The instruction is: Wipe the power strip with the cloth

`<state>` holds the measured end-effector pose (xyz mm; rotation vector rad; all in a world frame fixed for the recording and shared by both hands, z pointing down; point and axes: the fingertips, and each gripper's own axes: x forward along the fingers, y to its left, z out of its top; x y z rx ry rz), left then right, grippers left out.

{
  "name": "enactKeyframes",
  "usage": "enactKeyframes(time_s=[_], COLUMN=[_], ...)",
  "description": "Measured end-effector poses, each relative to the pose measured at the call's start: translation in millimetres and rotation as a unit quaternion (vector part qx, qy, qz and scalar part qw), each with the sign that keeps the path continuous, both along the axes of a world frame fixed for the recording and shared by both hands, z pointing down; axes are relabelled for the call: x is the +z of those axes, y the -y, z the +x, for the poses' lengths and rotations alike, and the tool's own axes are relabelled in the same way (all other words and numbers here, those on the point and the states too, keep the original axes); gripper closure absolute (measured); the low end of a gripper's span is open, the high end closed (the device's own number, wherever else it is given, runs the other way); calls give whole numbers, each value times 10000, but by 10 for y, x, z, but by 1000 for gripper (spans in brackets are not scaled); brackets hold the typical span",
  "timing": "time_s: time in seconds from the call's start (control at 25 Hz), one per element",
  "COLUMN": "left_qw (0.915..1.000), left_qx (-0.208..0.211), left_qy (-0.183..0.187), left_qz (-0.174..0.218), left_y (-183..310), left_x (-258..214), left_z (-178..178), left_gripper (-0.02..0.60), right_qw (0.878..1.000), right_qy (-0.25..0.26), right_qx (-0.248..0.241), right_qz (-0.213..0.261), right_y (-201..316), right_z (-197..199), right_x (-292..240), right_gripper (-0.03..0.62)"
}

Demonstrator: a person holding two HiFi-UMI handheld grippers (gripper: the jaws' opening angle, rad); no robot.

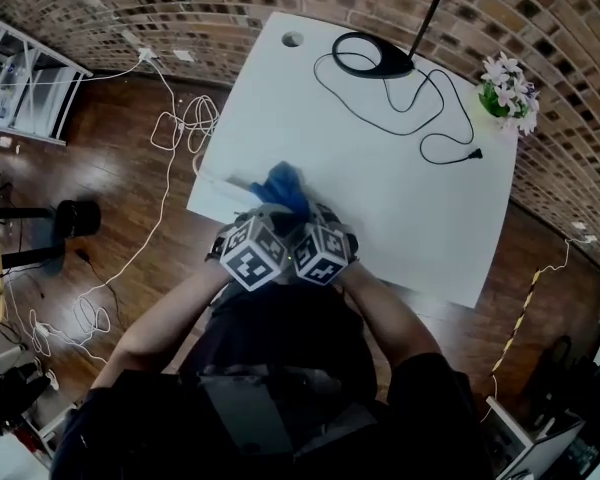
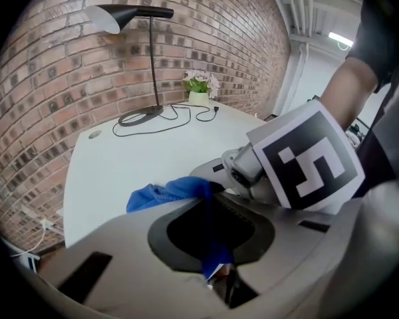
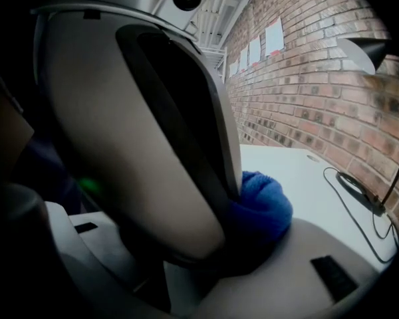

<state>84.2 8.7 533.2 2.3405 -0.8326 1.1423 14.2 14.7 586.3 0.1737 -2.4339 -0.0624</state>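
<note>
Along the near left edge of the white table (image 1: 400,198): what looks like the white power strip (image 1: 223,182), lying flat; just right of it, at the same edge, left gripper (image 1: 268,213) pinched fully shut on a thin fold of the blue cloth (image 1: 283,186); beside that, right gripper (image 1: 315,218) clamped on a thick wad of the same cloth, barely parted. To wipe well: keep both grips firm; press the bunched cloth down onto the strip; sweep end to end along its length; avoid nudging it off the table edge.
</note>
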Motion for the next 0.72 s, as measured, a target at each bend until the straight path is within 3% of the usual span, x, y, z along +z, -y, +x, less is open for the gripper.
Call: enactKeyframes(time_s=[0.4, 0.72], left_qw=[9987, 9987], left_qx=[296, 267], left_qy=[-413, -436], left_qz=[20, 53], left_y=[-4, 43], left_x=[-30, -21], left_z=[-42, -278], left_gripper=[538, 538], right_qw=[9998, 9996], right_qy=[-6, -20], right_qx=[180, 281], right_qz=[-26, -39], right_y=[24, 41], right_z=[-8, 17], right_x=[-32, -29], right_gripper=[434, 434])
